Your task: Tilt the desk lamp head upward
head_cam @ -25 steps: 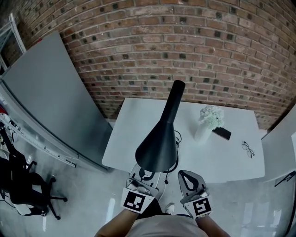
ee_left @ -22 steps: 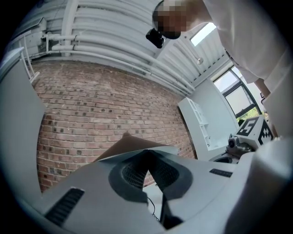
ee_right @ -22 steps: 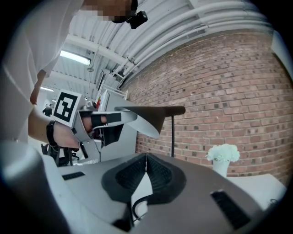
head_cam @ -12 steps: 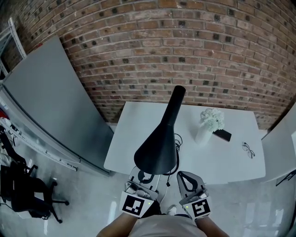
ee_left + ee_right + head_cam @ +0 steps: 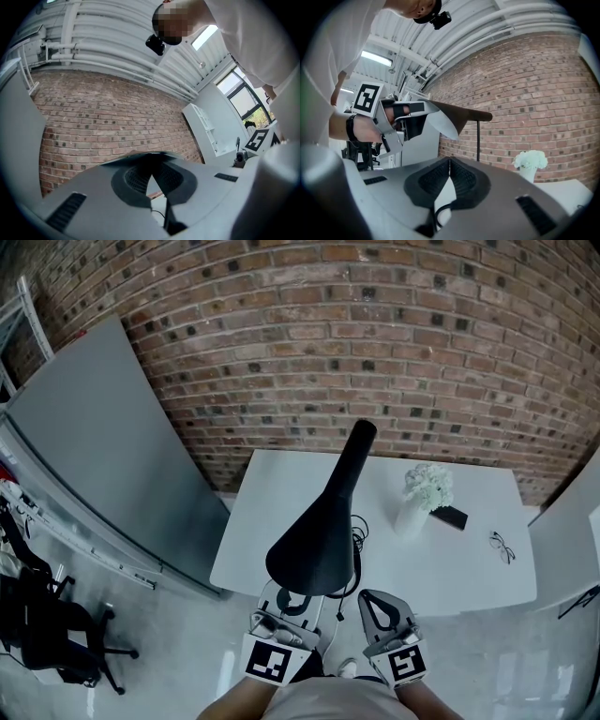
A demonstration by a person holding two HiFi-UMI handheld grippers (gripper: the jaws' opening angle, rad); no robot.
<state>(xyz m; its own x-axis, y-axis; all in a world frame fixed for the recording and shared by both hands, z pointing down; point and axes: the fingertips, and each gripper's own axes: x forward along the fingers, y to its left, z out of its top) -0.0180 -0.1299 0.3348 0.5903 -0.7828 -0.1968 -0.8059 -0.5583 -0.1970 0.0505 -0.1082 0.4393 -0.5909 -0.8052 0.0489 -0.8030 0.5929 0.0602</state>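
Two grippers sit low in the head view, both yours, just off the desk's point(image 5: 469, 568) near edge. Your left gripper point(image 5: 292, 599) is clamped on the near rim of the black lamp head point(image 5: 314, 549). The right gripper view shows its jaws pinching the pale inner edge of the shade. Your right gripper point(image 5: 369, 597) sits just beside it on the right, jaws closed tip to tip with nothing between them, clear of the lamp.

The lamp stands toward the desk's near-left part. Its thin pole point(image 5: 478, 140) rises upright from the desk top. The long head runs from the pole's top out past the near edge toward you, widening into the shade. Seen from the side, the head lies close to level.

A dark cable point(image 5: 359, 524) loops on the desk by the lamp's foot. A white vase of white flowers point(image 5: 424, 488) stands right of the lamp. A black phone point(image 5: 451, 516) is touching or just beside the vase; you cannot tell which. Glasses point(image 5: 502, 545) lie near the right edge. A brick wall point(image 5: 422, 352) runs behind the far edge, and a grey panel point(image 5: 103, 456) stands left of the desk.
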